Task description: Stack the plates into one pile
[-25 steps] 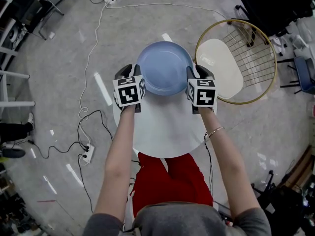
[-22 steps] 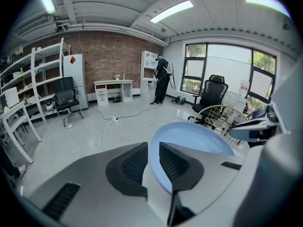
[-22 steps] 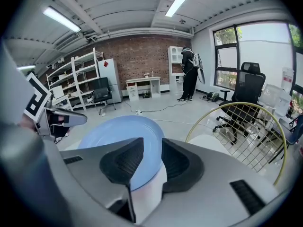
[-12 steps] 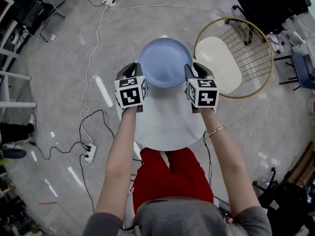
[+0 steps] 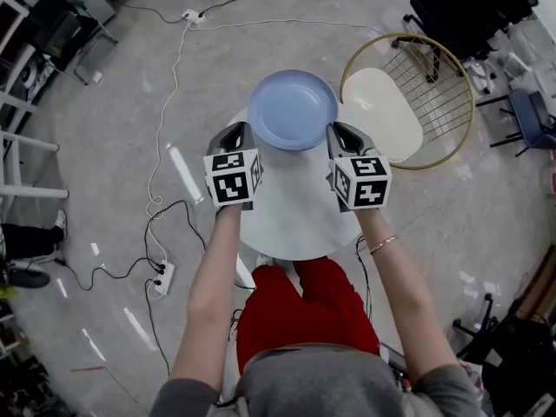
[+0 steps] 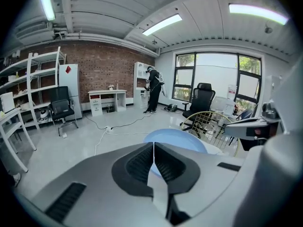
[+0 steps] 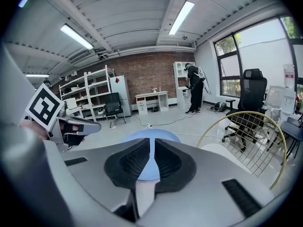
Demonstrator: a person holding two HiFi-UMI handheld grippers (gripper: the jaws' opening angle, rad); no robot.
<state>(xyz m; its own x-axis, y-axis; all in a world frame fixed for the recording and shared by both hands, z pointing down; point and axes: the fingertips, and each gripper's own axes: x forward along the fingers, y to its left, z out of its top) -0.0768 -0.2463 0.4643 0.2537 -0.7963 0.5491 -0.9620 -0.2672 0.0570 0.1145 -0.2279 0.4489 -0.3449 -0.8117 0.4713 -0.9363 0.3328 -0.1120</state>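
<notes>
A light blue plate [image 5: 292, 109] lies at the far edge of the round white table [image 5: 291, 211]; I cannot tell whether other plates lie under it. My left gripper [image 5: 238, 131] hovers just off the plate's near left rim, shut with nothing in it. My right gripper [image 5: 338, 132] hovers off the near right rim, its jaws closing to a thin slit with nothing between them. Neither gripper touches the plate. In the left gripper view the plate [image 6: 177, 138] shows beyond the left gripper [image 6: 153, 144]. In the right gripper view the plate [image 7: 163, 135] lies beyond the right gripper [image 7: 151, 141].
A gold wire chair with a cream seat [image 5: 391, 111] stands close to the table's far right. Cables and a power strip [image 5: 161, 276] lie on the floor at the left. Black office chairs [image 5: 469, 7] stand at the far right. A person [image 6: 154, 86] stands far off by the shelves.
Both grippers have drawn back from the plate's sides toward me and their jaws have come together. The plate stays on the table.
</notes>
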